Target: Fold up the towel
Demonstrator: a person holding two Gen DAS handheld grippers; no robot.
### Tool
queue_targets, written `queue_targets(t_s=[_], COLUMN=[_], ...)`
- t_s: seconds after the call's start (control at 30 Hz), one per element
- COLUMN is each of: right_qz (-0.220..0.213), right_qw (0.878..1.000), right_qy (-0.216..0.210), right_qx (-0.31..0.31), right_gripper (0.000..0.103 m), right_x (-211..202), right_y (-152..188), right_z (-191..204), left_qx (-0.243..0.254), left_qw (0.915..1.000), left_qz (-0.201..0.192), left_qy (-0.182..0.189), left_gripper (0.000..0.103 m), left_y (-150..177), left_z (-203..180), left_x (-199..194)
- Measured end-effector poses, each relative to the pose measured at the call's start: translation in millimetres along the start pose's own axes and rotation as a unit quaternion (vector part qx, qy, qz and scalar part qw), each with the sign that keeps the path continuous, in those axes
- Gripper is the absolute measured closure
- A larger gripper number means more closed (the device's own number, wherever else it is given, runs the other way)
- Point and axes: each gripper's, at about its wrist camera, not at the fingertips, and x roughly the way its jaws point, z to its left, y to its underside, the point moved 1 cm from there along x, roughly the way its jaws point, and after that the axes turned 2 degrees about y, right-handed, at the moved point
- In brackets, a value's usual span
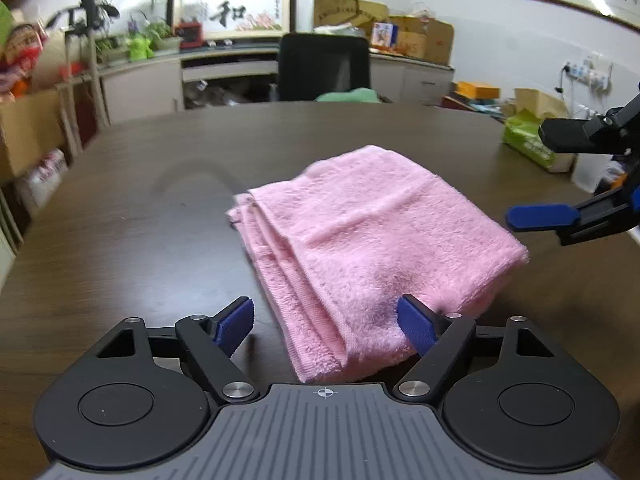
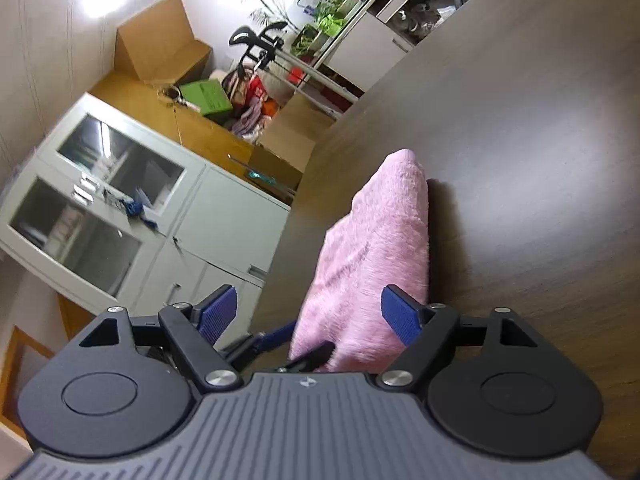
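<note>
A pink towel (image 1: 360,240) lies folded in several layers on the dark wooden table (image 1: 140,220). My left gripper (image 1: 326,326) is open, its blue pads on either side of the towel's near corner, not gripping it. My right gripper (image 1: 544,176) shows at the right edge of the left wrist view, open and just off the towel's right side. In the right wrist view, rolled sideways, the right gripper (image 2: 308,318) is open with the towel (image 2: 372,256) ahead between its pads. The left gripper's fingers (image 2: 276,338) show low in that view, by the towel's near end.
A black office chair (image 1: 324,66) stands behind the table's far edge. A green tissue pack (image 1: 532,144) lies at the table's right side. Cabinets (image 2: 120,216), cardboard boxes and plants line the walls.
</note>
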Motion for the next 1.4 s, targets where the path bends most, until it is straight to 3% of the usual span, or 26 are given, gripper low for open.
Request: queue_targets(t_s=[0.07,0.17,0.23,0.33,0.9,1.23,1.4], right_qz=[0.006,0.008,0.002,-0.009,-0.023,-0.024,-0.024], right_qw=[1.000,1.000,1.000,1.000,0.998,0.996,0.996], right_qy=[0.001,-0.006,-0.013,-0.024,-0.046,-0.040,-0.033], right_qx=[-0.009,-0.011,-0.014,-0.018,-0.047,-0.075,-0.079], right_gripper=[0.019,0.017,0.016,0.014,0.011,0.010,0.009], right_x=[-0.2,-2.8,-4.9,-5.8,6.7,9.7,8.9], right_y=[3.7,6.5,6.4,5.5,15.1,22.4,23.7], right_z=[2.1,4.0,6.6,9.3,9.8,16.0,14.9], left_qx=[0.002,-0.049,-0.096,-0.127,-0.212,-0.233,-0.231], left_qw=[0.9998,0.9964,0.9890,0.9828,0.9702,0.9659,0.9677], left_qz=[-0.021,-0.037,-0.032,-0.021,0.030,0.031,0.022], left_qy=[-0.006,0.059,0.108,0.132,0.114,0.109,0.099], left_gripper=[0.026,0.030,0.039,0.048,0.047,0.047,0.065], left_y=[0.5,0.0,-0.8,-0.6,11.2,11.7,9.6], left_z=[0.2,13.3,24.2,28.3,26.7,27.9,25.1], left_x=[-11.1,-23.5,-23.5,-25.3,-15.9,-13.4,-11.0])
